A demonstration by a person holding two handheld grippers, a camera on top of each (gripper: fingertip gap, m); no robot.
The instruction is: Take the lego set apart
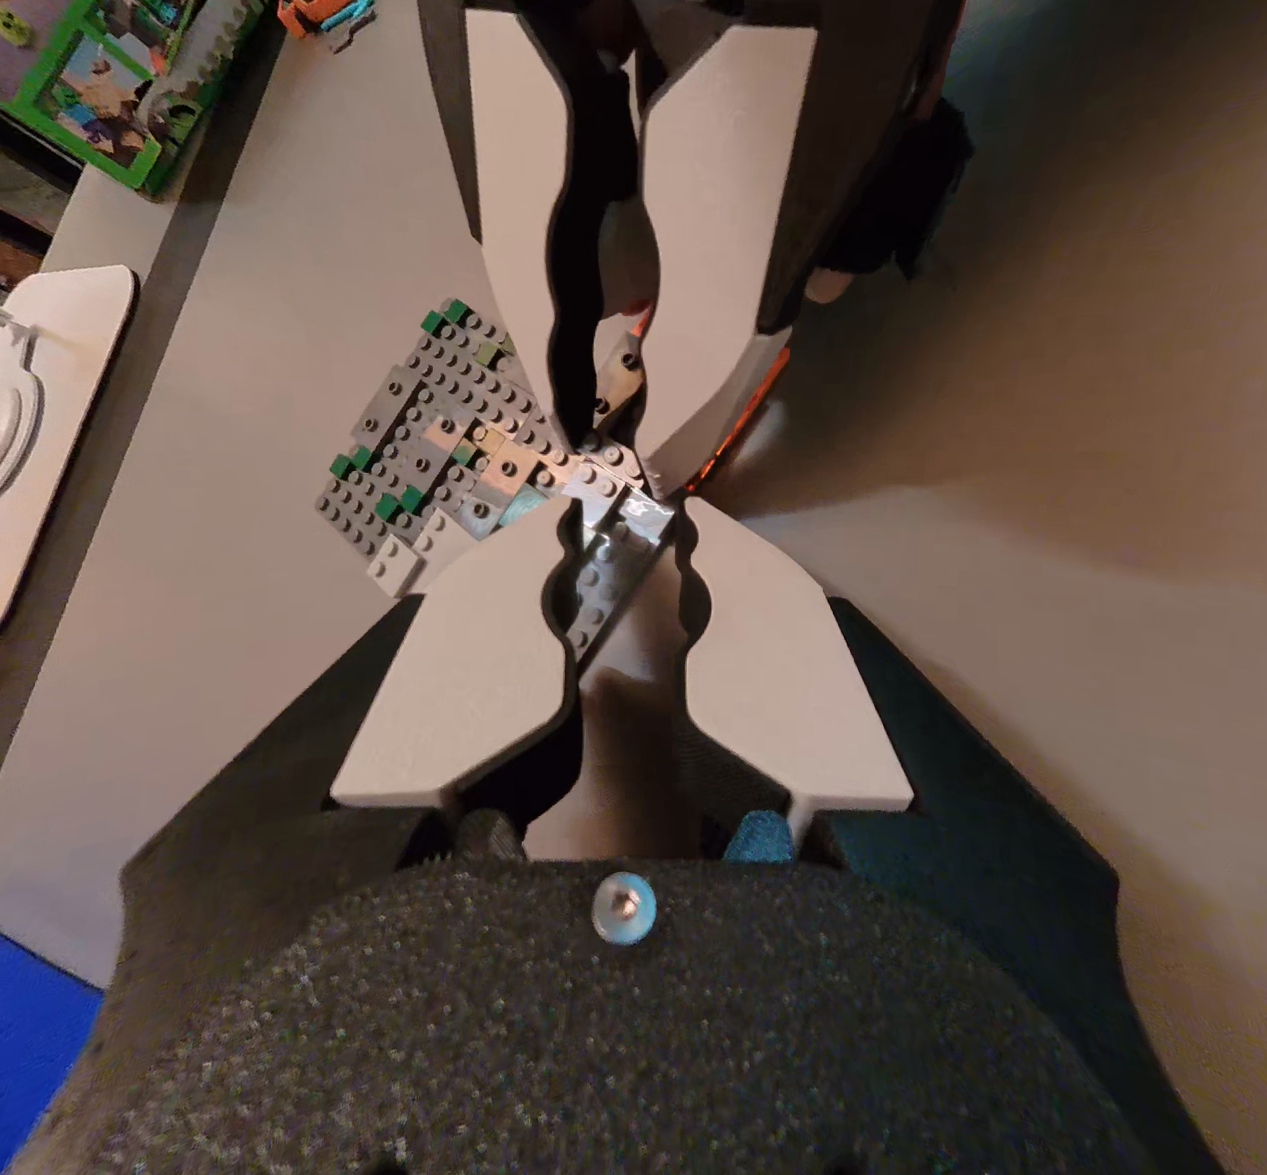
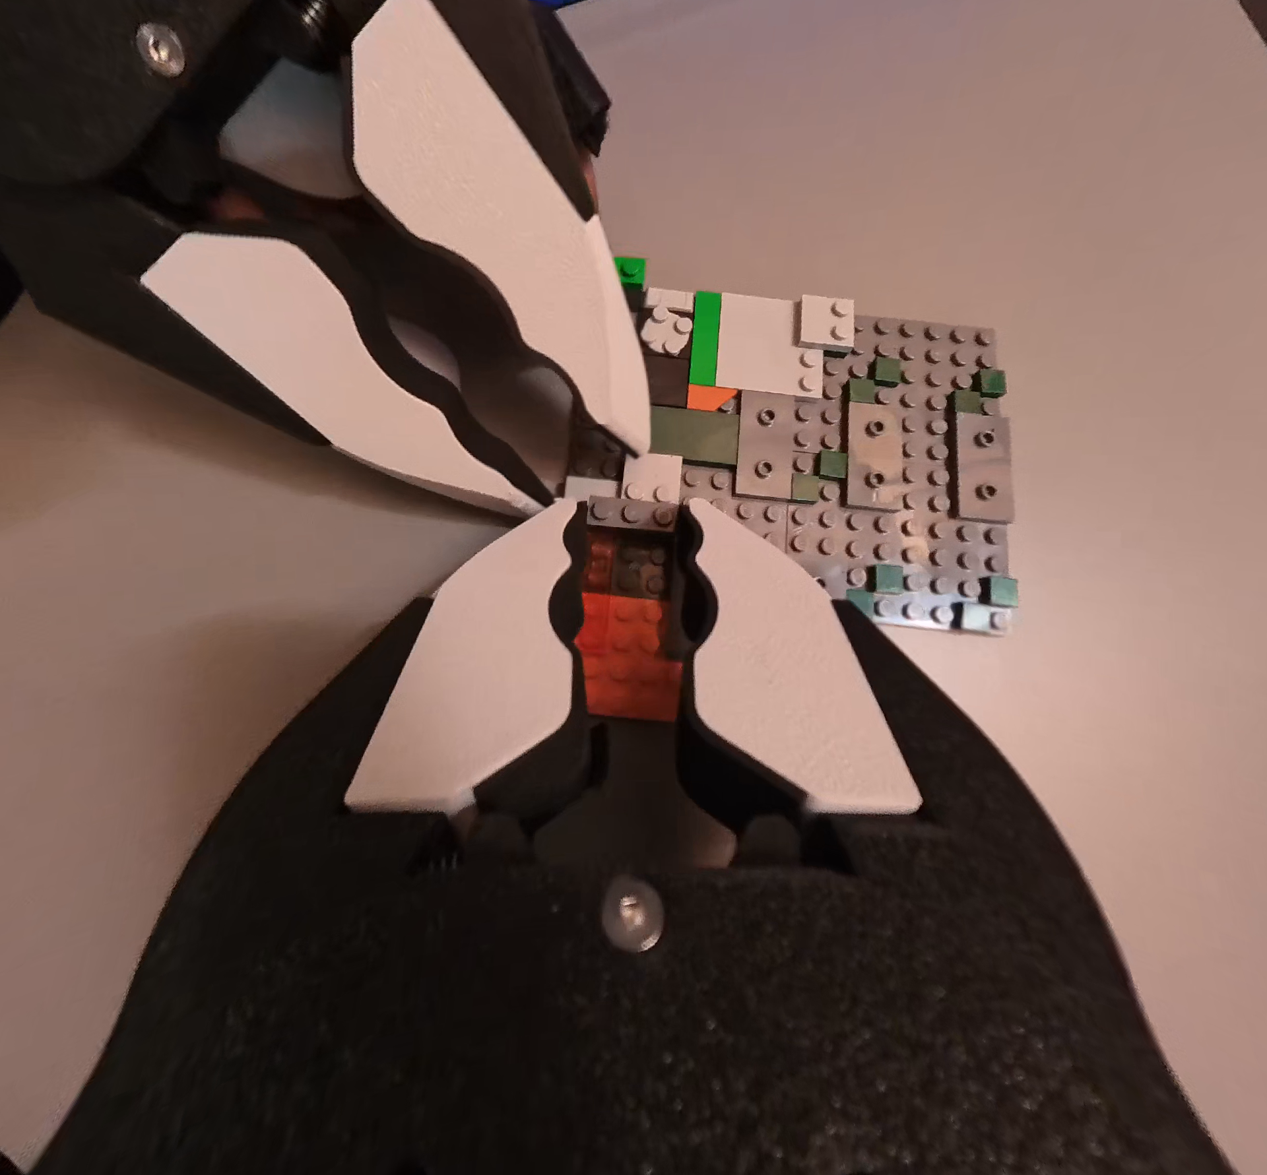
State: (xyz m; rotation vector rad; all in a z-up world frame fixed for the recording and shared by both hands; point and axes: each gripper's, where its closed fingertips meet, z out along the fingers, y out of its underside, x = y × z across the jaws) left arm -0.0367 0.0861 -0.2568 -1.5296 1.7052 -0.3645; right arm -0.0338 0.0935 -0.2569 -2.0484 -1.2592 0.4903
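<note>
Lego set (image 2: 905,456): we see a flat grey studded plate lying on the pale table (image 2: 960,114), long axis running away from the right gripper's tips toward the right of its view; grey tiles, small dark green bricks, a white patch and a bright green strip on top.
Near end: a stacked bit rises at the corner where both grippers meet.
Right gripper (image 2: 627,515): coming in low and level, fingers pressed against a stack of orange-red bricks (image 2: 624,655) capped by a grey studded piece (that stack fills the gap).
Left gripper (image 1: 624,511): pointing straight at the other one, tips almost touching; fingers closed onto a dark grey studded strip (image 1: 610,573) at the plate's edge.
Strip: it slants from between the left fingers up toward the plate.
Beyond: a green-framed box (image 1: 130,45) and a small orange piece (image 1: 322,1) sit well apart, at the table's far corner.
</note>
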